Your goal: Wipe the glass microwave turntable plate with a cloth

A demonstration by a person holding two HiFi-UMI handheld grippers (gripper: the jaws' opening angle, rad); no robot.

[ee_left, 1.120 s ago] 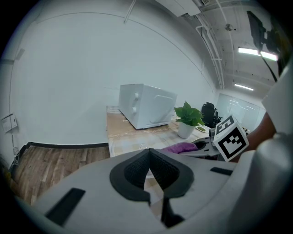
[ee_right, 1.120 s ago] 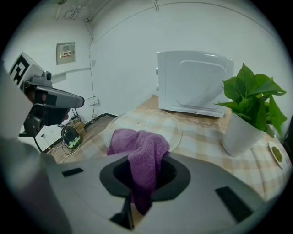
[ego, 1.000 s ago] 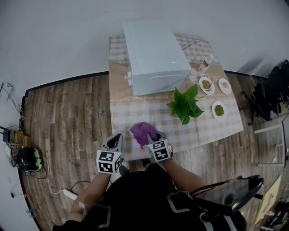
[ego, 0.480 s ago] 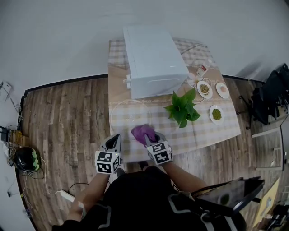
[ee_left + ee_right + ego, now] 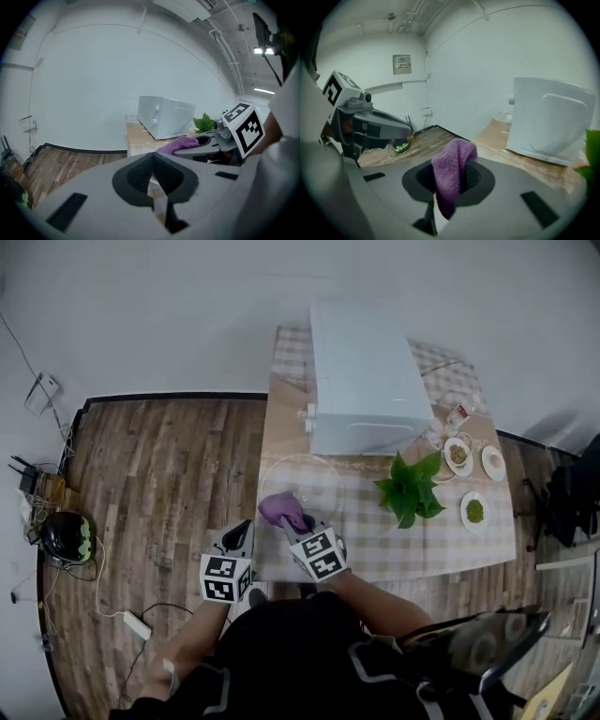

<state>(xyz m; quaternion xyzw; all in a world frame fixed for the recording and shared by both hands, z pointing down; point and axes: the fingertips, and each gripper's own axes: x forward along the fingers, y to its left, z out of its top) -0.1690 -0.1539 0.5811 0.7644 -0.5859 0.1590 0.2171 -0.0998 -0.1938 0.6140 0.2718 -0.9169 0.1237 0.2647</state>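
A purple cloth [image 5: 279, 508] is clamped in the right tool [image 5: 300, 525]; the left tool [image 5: 241, 529] is closed, empty. The unbraced glass turntable plate [image 5: 317, 480] ahead could be shoved.

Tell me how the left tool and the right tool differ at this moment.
The right tool is shut on a purple cloth; the left tool is shut with nothing in it. The right tool reaches over the table, at the glass plate's near rim; the left tool hangs just outside the table's left edge. Both are gray and carry a black-and-white marker cube.
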